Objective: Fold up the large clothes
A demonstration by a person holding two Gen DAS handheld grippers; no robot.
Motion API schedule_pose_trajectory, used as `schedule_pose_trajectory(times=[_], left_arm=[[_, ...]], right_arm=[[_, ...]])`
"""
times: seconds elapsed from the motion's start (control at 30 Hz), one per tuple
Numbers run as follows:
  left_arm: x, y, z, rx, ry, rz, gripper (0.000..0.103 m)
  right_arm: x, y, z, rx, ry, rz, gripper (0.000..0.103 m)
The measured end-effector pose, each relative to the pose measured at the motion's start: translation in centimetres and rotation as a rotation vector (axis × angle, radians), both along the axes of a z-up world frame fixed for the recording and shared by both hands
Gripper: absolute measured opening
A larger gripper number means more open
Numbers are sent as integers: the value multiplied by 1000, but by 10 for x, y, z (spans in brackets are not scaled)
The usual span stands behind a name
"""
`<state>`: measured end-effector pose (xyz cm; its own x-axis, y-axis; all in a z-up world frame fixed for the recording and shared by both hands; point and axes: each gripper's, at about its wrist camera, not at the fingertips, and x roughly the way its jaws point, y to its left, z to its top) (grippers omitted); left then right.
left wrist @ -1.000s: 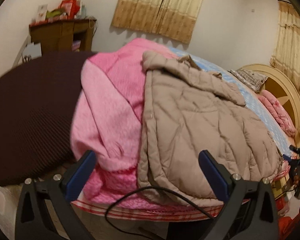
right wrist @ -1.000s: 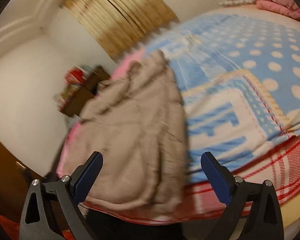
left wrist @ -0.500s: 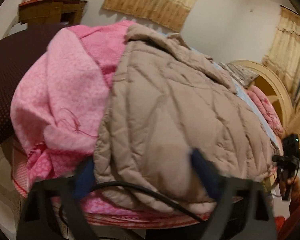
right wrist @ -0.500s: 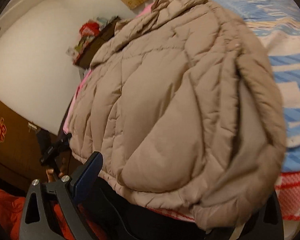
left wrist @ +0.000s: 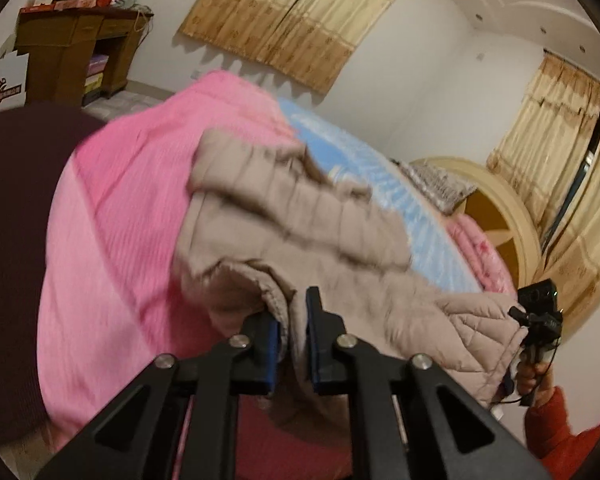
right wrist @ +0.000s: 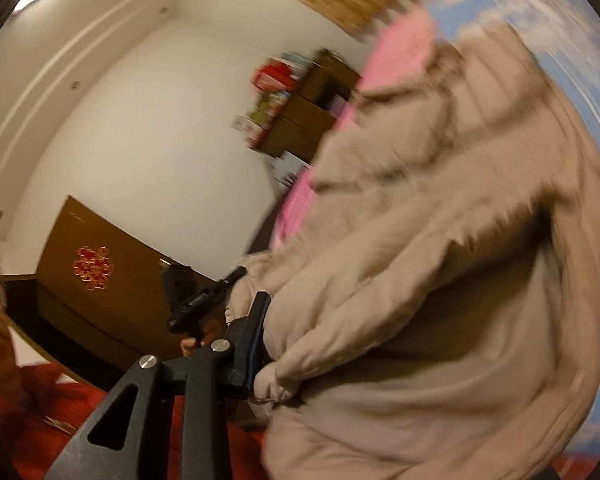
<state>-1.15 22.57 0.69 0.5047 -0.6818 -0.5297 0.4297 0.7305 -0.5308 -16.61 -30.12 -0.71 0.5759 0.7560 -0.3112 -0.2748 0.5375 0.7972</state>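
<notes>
A beige quilted jacket lies on the bed, partly over a pink blanket. My left gripper is shut on the jacket's near hem and holds it raised off the bed. In the right wrist view the jacket fills the right half, lifted and blurred. My right gripper is shut on another part of the hem; only its left finger shows, the other is hidden under the fabric. The right gripper also shows in the left wrist view, held at the jacket's right corner.
The bed has a blue patterned cover and a cream headboard. A dark brown cushion lies at the left. A wooden desk with boxes stands by the far wall. Curtains hang behind. A brown cabinet stands at the left.
Both grippers have closed on the jacket's near hem and lifted it. A second ago both were open above the bed edge. The jacket now bunches upward.
</notes>
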Motion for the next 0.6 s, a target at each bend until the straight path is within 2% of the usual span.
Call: schedule_pose_trajectory(times=[0.1,0.17,0.27,0.33,0.4,0.47,0.5,0.6], left_arm=[[49,-4,30,-44,34,31,12],[91,-12,43,-52,66,78,12],[151,-27,55,-73,86,141,12],[200,-50,57,-57,87,185,12],[236,-73,53,-30,77,219,12],[274,-102,39,31,69,252,12],[292,-116,23,71,82,279,12],[330,-139,-43,169,215,340,13]], right_arm=[[36,-15,33,-16,-56,-22,36],[75,-36,55,-10,-95,-57,36],[135,-63,72,3,-125,-123,36],[190,-85,74,1,-127,-188,36],[235,-97,65,-23,-116,-249,35],[283,-109,40,-51,-85,-309,35],[302,-114,25,-74,-62,-334,35],[332,-129,-32,-127,54,-400,35]])
